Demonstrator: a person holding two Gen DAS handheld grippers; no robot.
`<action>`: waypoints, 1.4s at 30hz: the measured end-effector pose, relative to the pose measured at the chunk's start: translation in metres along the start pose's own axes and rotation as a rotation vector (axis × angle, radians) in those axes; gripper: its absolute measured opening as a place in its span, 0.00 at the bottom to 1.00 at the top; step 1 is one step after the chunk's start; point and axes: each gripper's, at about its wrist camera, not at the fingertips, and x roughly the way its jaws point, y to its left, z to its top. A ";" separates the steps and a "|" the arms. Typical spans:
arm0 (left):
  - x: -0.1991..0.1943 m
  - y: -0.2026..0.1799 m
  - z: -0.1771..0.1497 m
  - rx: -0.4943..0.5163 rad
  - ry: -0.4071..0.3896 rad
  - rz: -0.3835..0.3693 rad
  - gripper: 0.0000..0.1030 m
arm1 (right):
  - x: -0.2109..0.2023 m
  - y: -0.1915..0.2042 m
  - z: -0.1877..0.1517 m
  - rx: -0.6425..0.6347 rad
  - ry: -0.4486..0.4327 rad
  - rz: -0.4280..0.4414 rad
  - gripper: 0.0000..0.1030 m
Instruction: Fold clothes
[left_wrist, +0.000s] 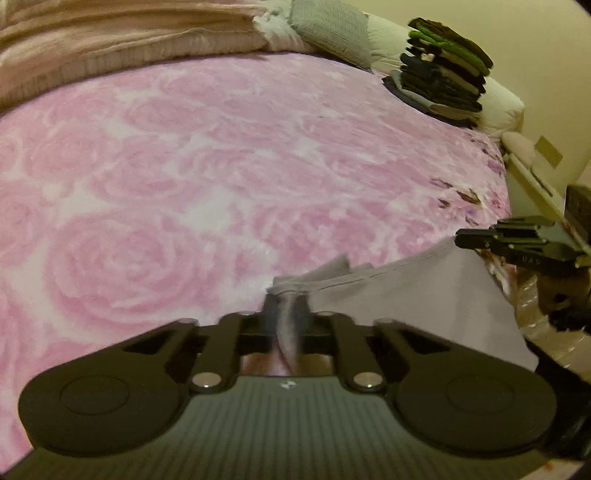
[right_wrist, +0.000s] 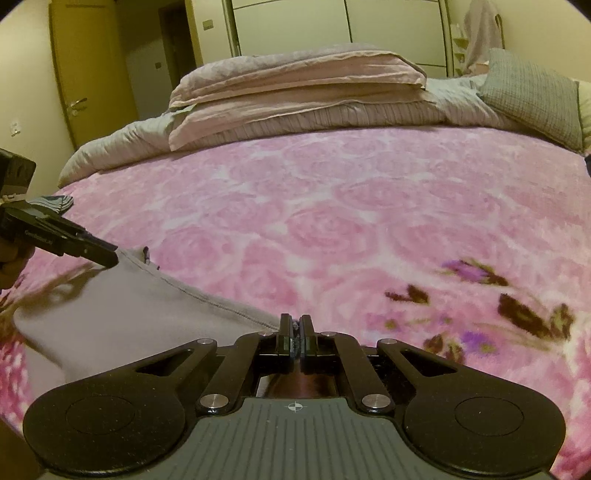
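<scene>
A pale grey garment (left_wrist: 413, 295) hangs stretched between both grippers above the near edge of the pink rose blanket (left_wrist: 221, 166). My left gripper (left_wrist: 286, 301) is shut on one bunched corner of it. In the left wrist view the right gripper (left_wrist: 461, 238) shows at the right, clamped on the cloth's other corner. In the right wrist view the grey garment (right_wrist: 110, 314) spreads to the left, my right gripper (right_wrist: 294, 321) is shut on its hemmed edge, and the left gripper (right_wrist: 110, 260) pinches the far corner.
A stack of folded dark and green clothes (left_wrist: 443, 70) stands at the bed's far right. Folded pink bedding (right_wrist: 295, 88) and a grey cushion (right_wrist: 532, 96) lie at the back. A nightstand (left_wrist: 532, 184) is beside the bed, and a yellow door (right_wrist: 88, 66) is far left.
</scene>
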 end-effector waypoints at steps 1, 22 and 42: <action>-0.004 -0.005 0.002 0.032 -0.022 0.013 0.03 | -0.002 0.000 0.001 0.001 -0.004 -0.003 0.00; -0.060 -0.041 -0.032 0.093 -0.040 0.070 0.17 | -0.035 0.034 -0.005 0.023 0.019 0.090 0.00; -0.072 -0.107 -0.091 0.373 0.071 0.258 0.24 | -0.035 0.126 -0.037 -0.227 0.243 0.133 0.31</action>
